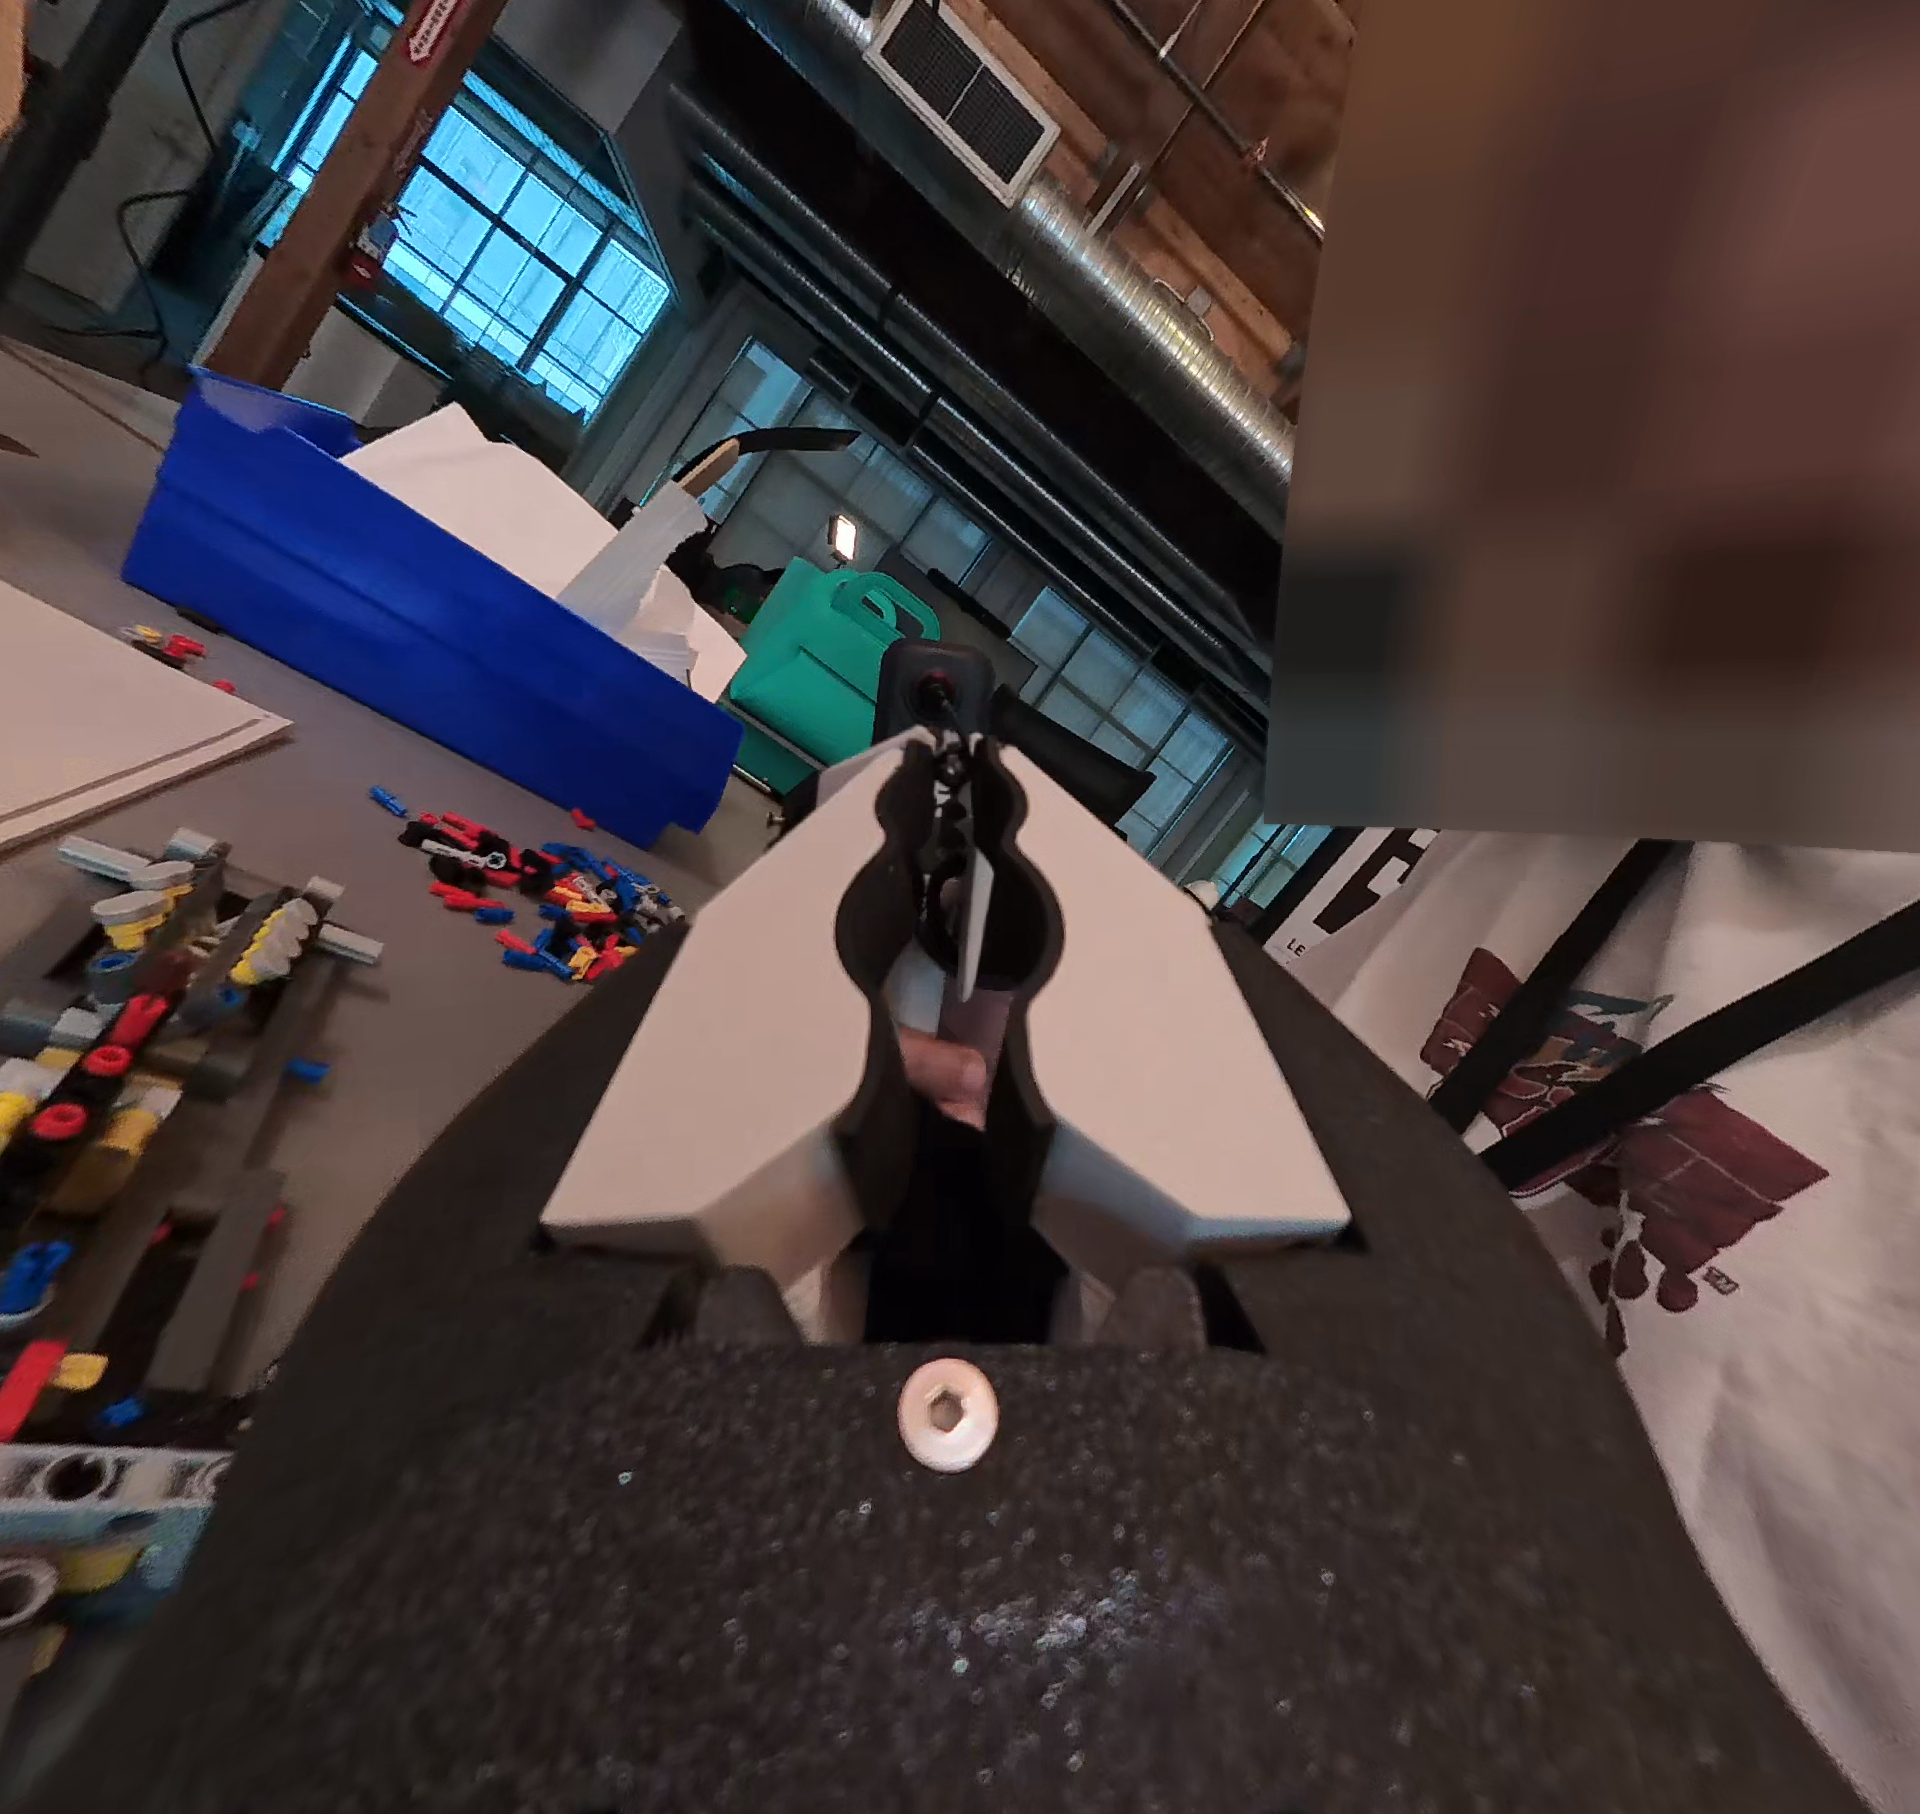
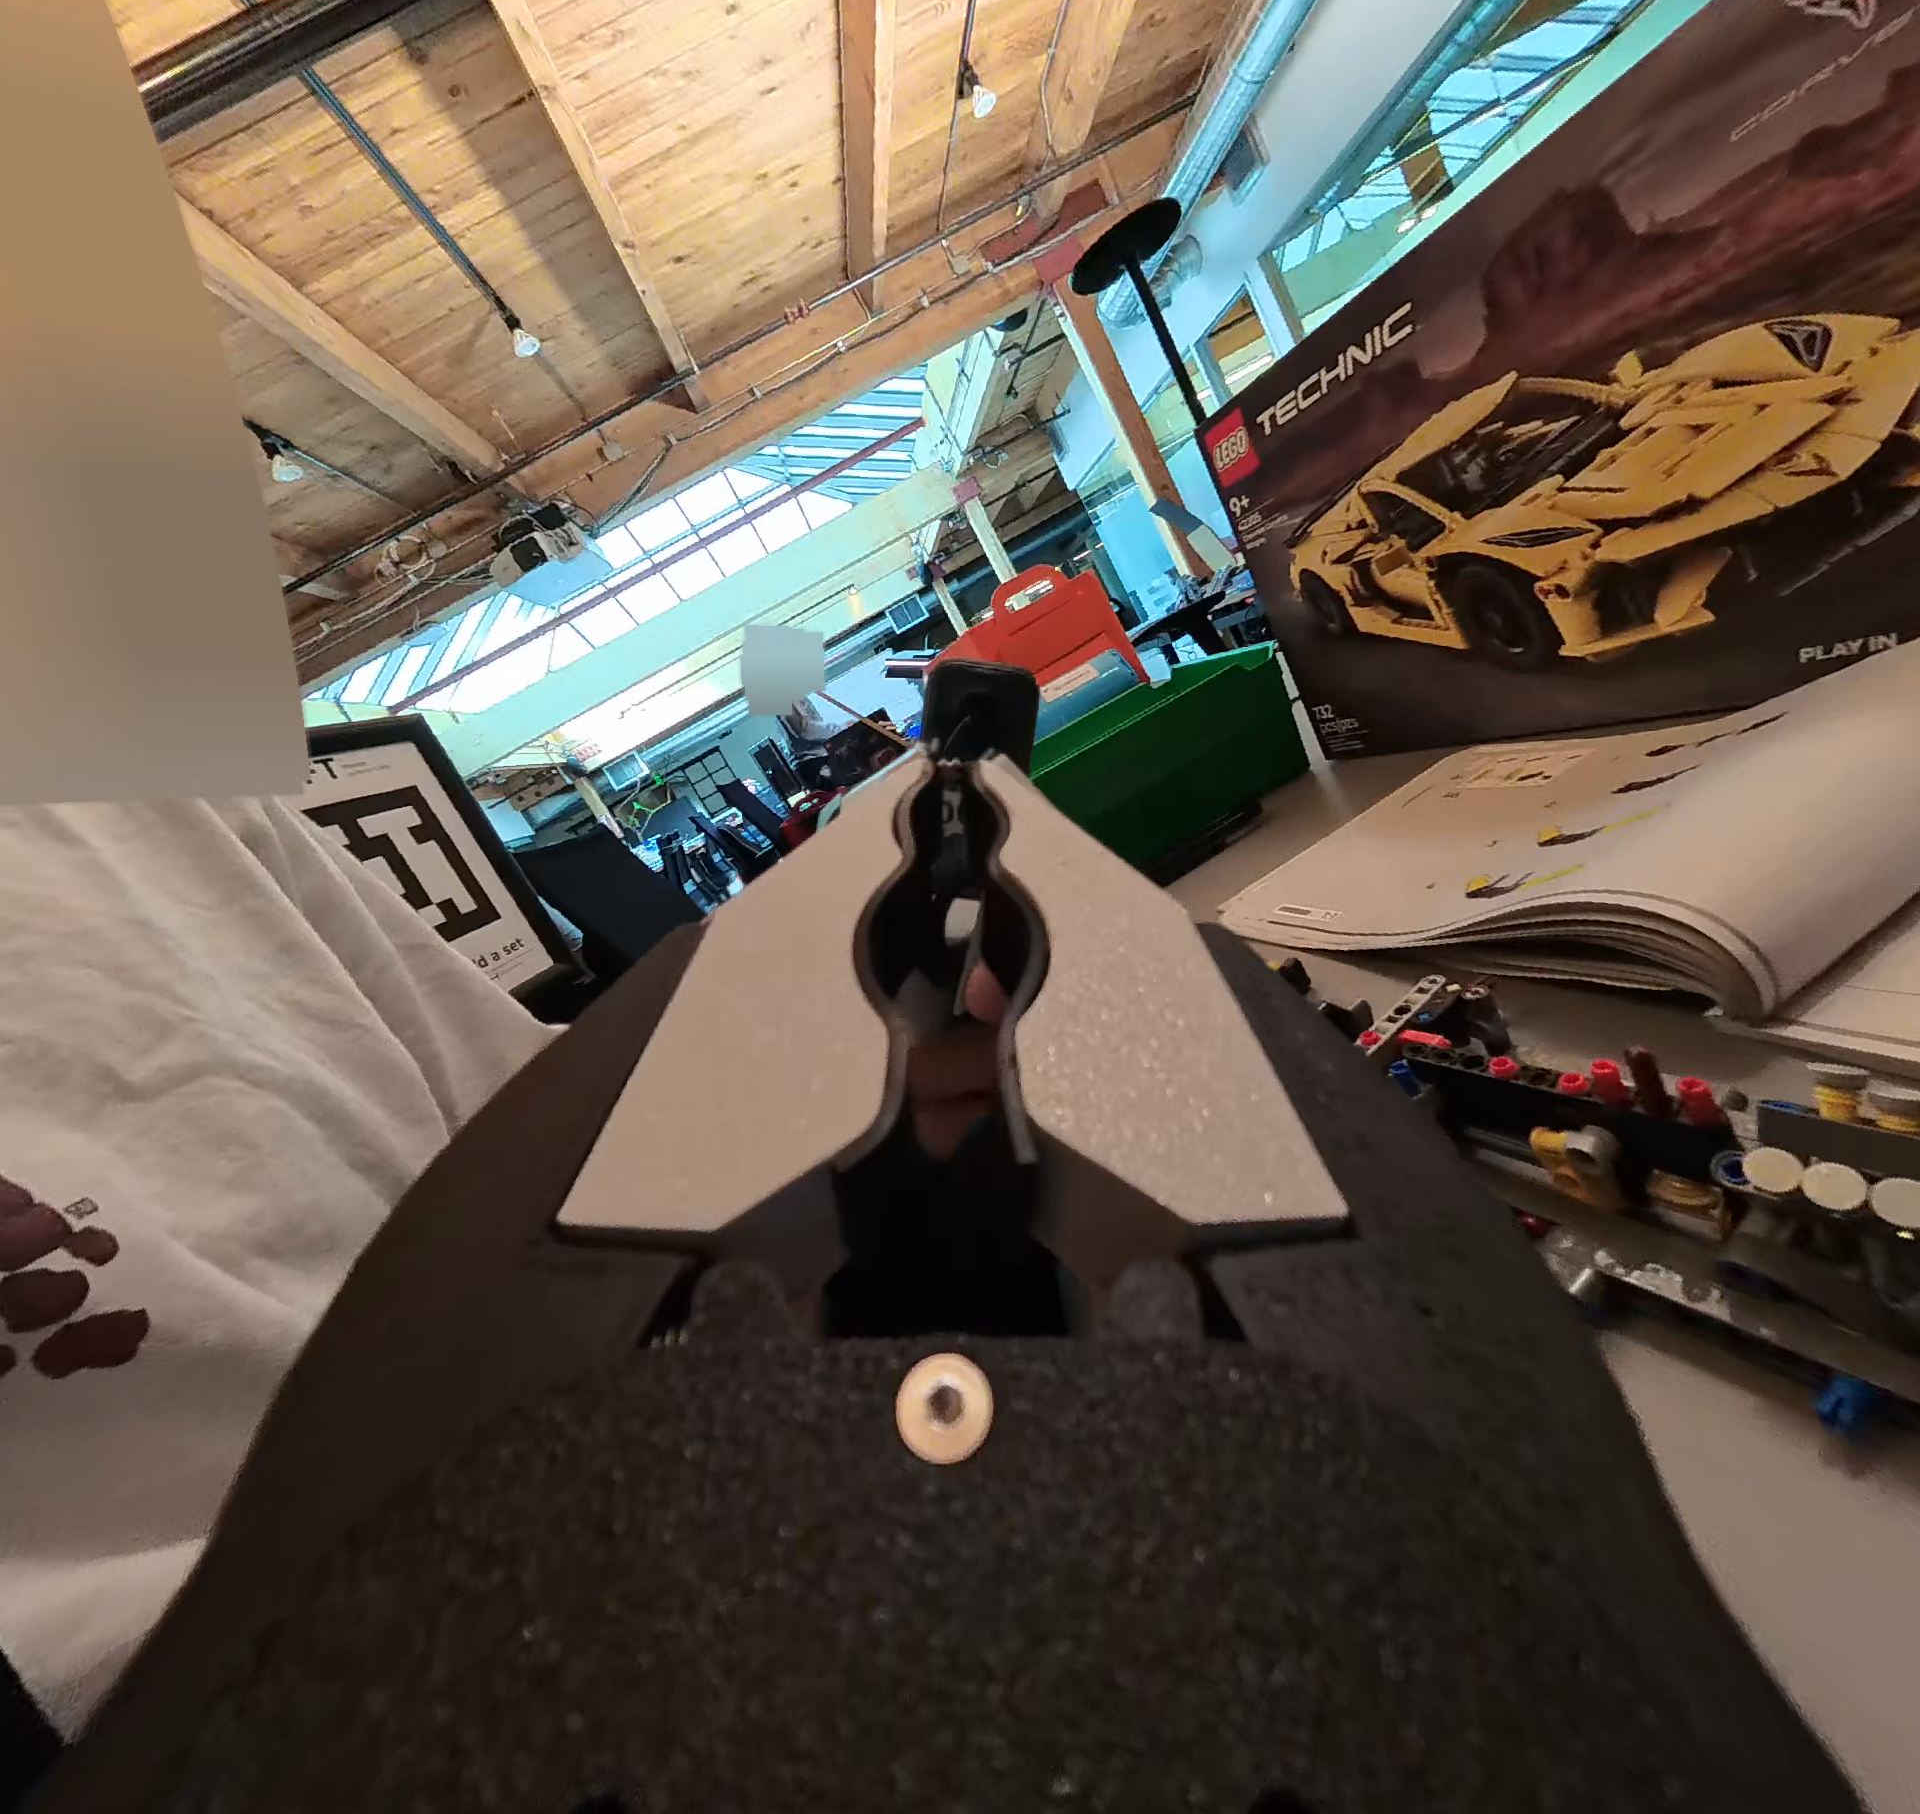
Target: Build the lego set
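Holding: left gripper (image 1: pixel 951 756) tips pinched together on a small black lego piece (image 1: pixel 948 829) that runs down the slot between the fingers; a pale flat part shows beside it.
Right gripper: right gripper (image 2: pixel 951 762) also closed at the tips on a small black piece (image 2: pixel 951 808); cannot tell if it is the same piece that the left one holds.
Pose: both grippers raised off the table and tilted up toward the ceiling, each facing the other one's black camera head just past its tips.
Behind the fingers: part of a hand shows through each slot.
Partly built model: long dark chassis (image 1: pixel 114 1068) on the table (image 1: pixel 436 1016), low and to the left of the left gripper; in the right wrist view the same build (image 2: pixel 1621 1130) lies low on the right, well apart from the tips.
Loose parts: one scattered pile (image 1: pixel 540 891) of red, blue, black and yellow pins, near the left gripper's left finger; too many to count.
Bins: one blue bin (image 1: pixel 416 601) with white paper in it; one green bin (image 2: pixel 1164 736).
Booklet: one open instruction booklet (image 2: pixel 1558 871), right of the right gripper.
Box: one set box (image 2: pixel 1579 434) standing behind the booklet, yellow car pictured.
Person: white printed shirt (image 1: pixel 1714 1141) close beside both grippers.
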`<action>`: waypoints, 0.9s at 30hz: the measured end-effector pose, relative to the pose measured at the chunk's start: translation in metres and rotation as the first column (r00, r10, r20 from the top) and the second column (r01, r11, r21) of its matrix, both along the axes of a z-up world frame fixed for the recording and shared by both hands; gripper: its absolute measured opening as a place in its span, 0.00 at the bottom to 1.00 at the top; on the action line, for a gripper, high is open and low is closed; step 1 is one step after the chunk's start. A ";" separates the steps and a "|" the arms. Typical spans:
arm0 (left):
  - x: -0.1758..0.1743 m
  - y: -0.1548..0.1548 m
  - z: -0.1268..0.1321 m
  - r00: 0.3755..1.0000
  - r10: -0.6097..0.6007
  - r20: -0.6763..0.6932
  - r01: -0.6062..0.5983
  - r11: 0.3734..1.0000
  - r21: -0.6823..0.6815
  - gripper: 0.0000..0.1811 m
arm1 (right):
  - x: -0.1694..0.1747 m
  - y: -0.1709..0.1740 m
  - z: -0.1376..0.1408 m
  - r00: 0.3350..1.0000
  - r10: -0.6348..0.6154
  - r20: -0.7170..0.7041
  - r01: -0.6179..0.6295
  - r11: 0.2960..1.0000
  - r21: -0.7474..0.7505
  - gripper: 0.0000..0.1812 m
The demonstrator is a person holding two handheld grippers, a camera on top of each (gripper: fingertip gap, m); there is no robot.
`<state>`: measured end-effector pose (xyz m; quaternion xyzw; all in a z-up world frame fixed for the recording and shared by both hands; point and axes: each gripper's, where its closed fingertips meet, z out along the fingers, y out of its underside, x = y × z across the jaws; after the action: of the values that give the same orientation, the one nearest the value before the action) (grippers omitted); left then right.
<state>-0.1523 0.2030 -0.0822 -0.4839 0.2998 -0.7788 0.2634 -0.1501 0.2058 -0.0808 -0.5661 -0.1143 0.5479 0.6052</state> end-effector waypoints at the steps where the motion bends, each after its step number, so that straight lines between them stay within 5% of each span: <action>1: 0.001 0.000 0.000 1.000 0.001 0.007 -0.001 1.000 -0.006 0.03 | 0.001 0.001 0.000 1.000 -0.004 0.000 0.004 1.000 0.000 0.01; 19: 0.008 0.001 -0.002 0.990 0.144 0.011 -0.144 0.981 0.134 0.03 | 0.006 0.002 -0.001 0.981 0.085 -0.173 -0.102 0.991 -0.087 0.01; 27: 0.006 -0.001 -0.002 0.998 0.063 0.023 -0.064 0.997 0.041 0.03 | 0.003 0.001 -0.002 0.999 0.009 -0.037 -0.010 1.000 -0.019 0.01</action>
<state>-0.1468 0.2024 -0.0846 -0.4792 0.2975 -0.7687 0.3015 -0.1467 0.2072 -0.0833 -0.5612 -0.1006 0.5620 0.5992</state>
